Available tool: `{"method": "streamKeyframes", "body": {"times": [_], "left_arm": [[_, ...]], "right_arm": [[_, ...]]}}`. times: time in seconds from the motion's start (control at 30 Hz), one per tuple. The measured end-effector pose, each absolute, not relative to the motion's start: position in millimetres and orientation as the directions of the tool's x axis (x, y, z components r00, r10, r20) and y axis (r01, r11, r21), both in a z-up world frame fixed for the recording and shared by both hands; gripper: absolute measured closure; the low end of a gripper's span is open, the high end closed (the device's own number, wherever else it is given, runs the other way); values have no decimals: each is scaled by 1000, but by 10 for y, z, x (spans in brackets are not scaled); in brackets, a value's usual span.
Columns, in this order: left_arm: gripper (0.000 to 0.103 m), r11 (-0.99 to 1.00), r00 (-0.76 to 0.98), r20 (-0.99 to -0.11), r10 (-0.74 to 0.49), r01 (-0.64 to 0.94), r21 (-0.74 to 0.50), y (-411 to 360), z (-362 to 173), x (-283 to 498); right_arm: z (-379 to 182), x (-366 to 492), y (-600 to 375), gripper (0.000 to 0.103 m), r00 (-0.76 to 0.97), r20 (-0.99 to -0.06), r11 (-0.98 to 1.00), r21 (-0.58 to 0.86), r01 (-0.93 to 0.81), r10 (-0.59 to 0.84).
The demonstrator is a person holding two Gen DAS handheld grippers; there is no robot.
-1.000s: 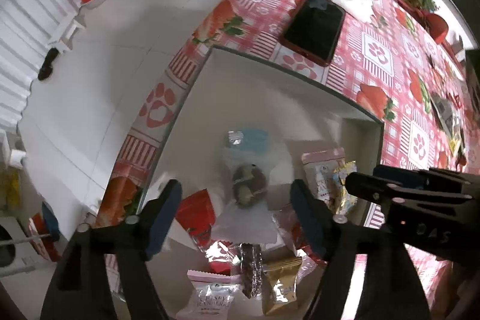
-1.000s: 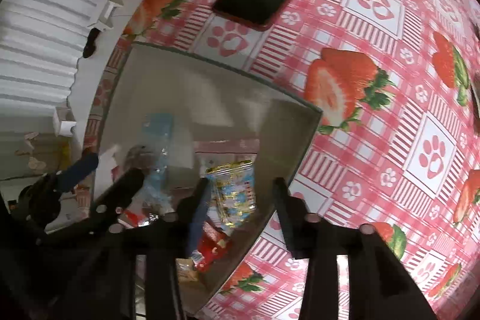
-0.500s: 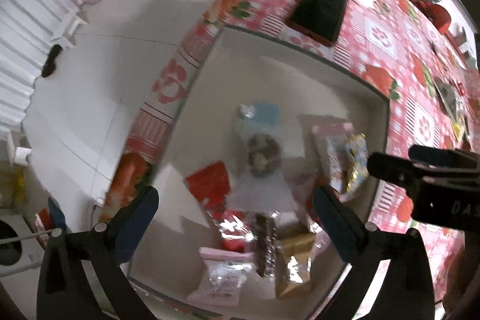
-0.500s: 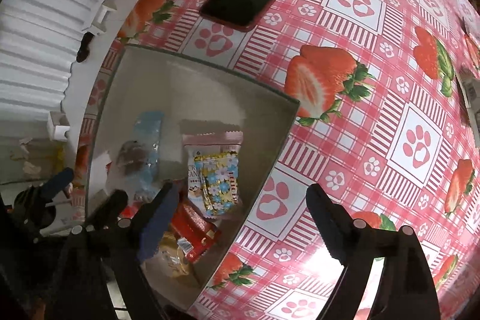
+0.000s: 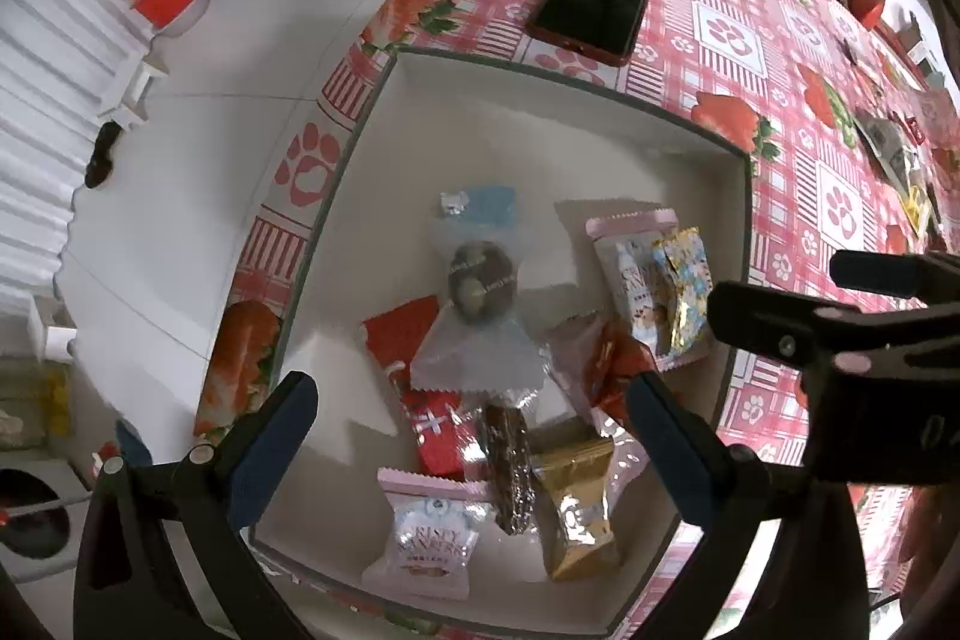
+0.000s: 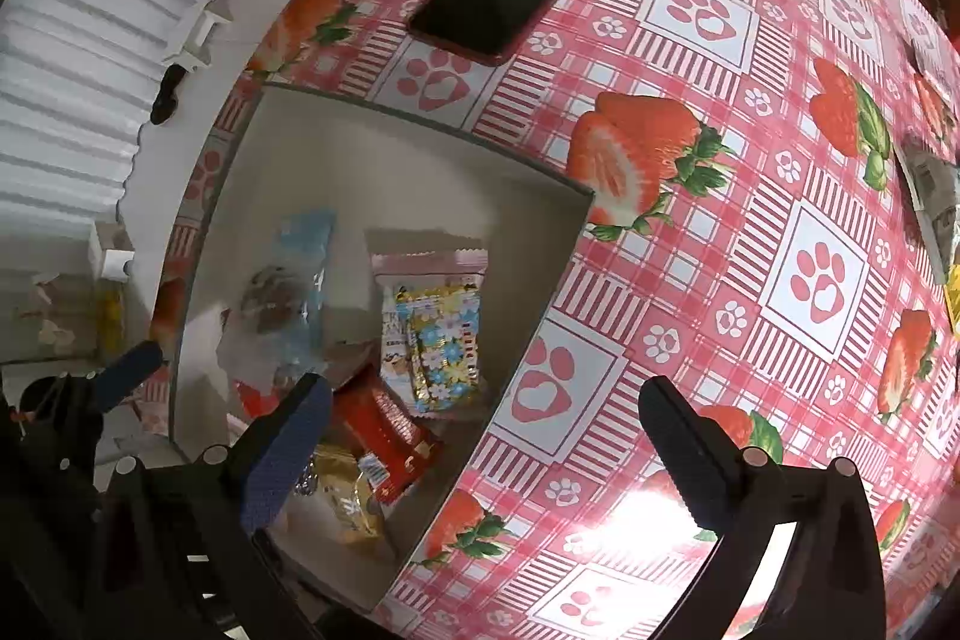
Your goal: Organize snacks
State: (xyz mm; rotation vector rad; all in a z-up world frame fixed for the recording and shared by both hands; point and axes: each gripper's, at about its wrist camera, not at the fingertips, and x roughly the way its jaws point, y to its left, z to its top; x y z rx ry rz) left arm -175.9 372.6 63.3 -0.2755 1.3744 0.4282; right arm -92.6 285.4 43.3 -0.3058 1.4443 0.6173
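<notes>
Both grippers are empty with jaws spread wide: the left gripper (image 5: 468, 436) hangs over the snacks (image 5: 510, 388) piled in the box (image 5: 540, 112), the right gripper (image 6: 486, 436) straddles its rim. Looks like between picks; more snacks (image 5: 894, 160) sit far across the table (image 6: 720, 196), so next is probably reaching there.

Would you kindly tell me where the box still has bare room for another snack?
The box floor is bare along its far wall, beyond the blue-topped cookie packet, toward the phone. The left strip beside the red packet is free too. The near right half is crowded.
</notes>
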Motion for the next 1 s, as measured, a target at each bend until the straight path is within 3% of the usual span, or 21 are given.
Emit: {"method": "streamKeyframes", "body": {"times": [1.0], "left_arm": [[0,888,115,-984,133,-454,67,3563,614,-1908]], "right_arm": [[499,-1266,2902,0,52,-981,770,115,-628,189]]}}
